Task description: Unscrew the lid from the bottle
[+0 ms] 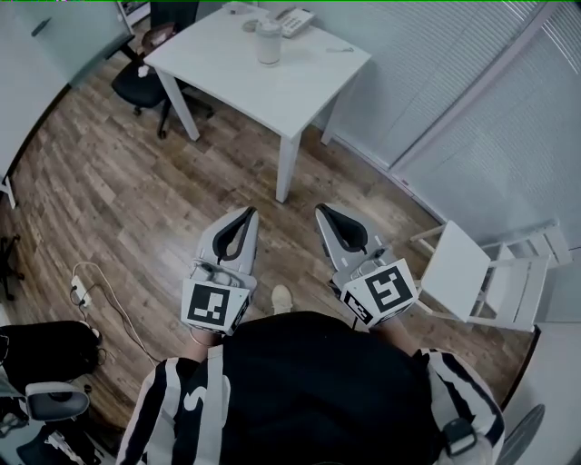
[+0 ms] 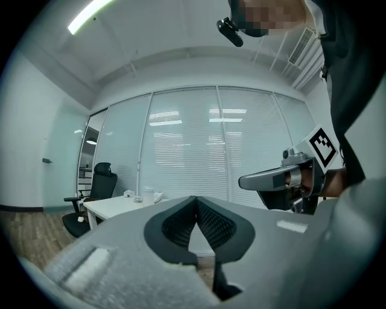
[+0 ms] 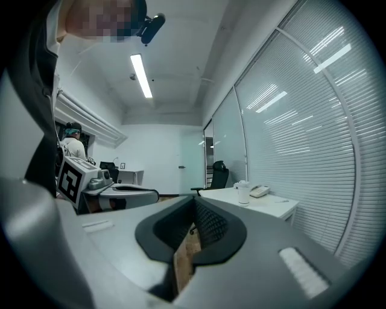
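A pale bottle (image 1: 269, 42) with a lid stands on the white table (image 1: 227, 68) far ahead of me; it shows small in the left gripper view as the bottle (image 2: 148, 195) and in the right gripper view as the bottle (image 3: 243, 192). My left gripper (image 1: 248, 213) and right gripper (image 1: 320, 211) are held side by side over the wooden floor, well short of the table. Both point level toward it, jaws shut with nothing between them. From the side, the right gripper (image 2: 244, 180) and the left gripper (image 3: 154, 194) each show in the other's view.
A telephone (image 1: 297, 20) lies on the table beside the bottle. A black office chair (image 1: 145, 84) stands at the table's left. A white folding chair (image 1: 486, 277) is close on my right, by the blinds. A power strip and cable (image 1: 83, 289) lie on the floor at left.
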